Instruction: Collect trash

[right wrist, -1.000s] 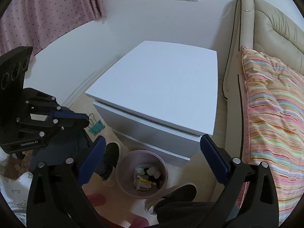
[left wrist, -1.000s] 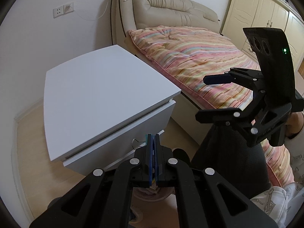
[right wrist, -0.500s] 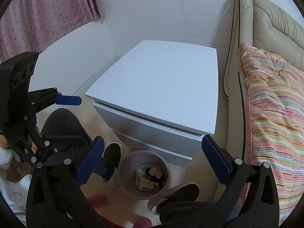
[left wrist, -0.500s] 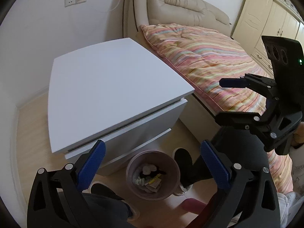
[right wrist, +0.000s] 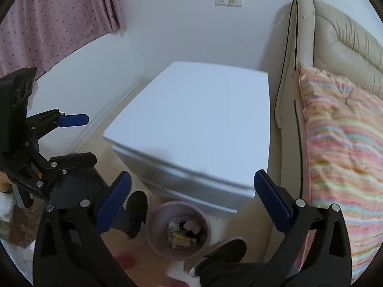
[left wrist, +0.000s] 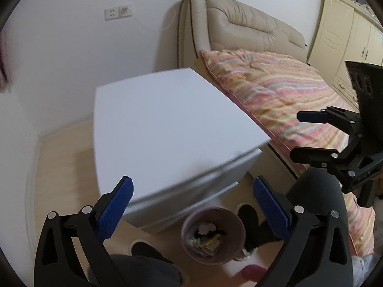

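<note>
**Seemingly nearing the end: trash sitting in the bin, both grippers empty**

Now the left gripper [left wrist: 192, 204] is standing wide, its jaws having just been opening, with nothing between the blue pads. The right gripper [right wrist: 192, 203] is likewise gaping wide and carrying nothing. Low in the middle of both views, the round pink waste bin [left wrist: 213, 236] is sitting on the pale wooden floor [left wrist: 62, 167], just in front of the white bedside cabinet [left wrist: 162, 129], between the person's dark shoes. Crumpled paper and wrapper trash [right wrist: 183, 233] is lying inside it. The cabinet's worktop is showing no litter, so collecting is looking largely done; any remaining trash would be lying outside these views.
</note>
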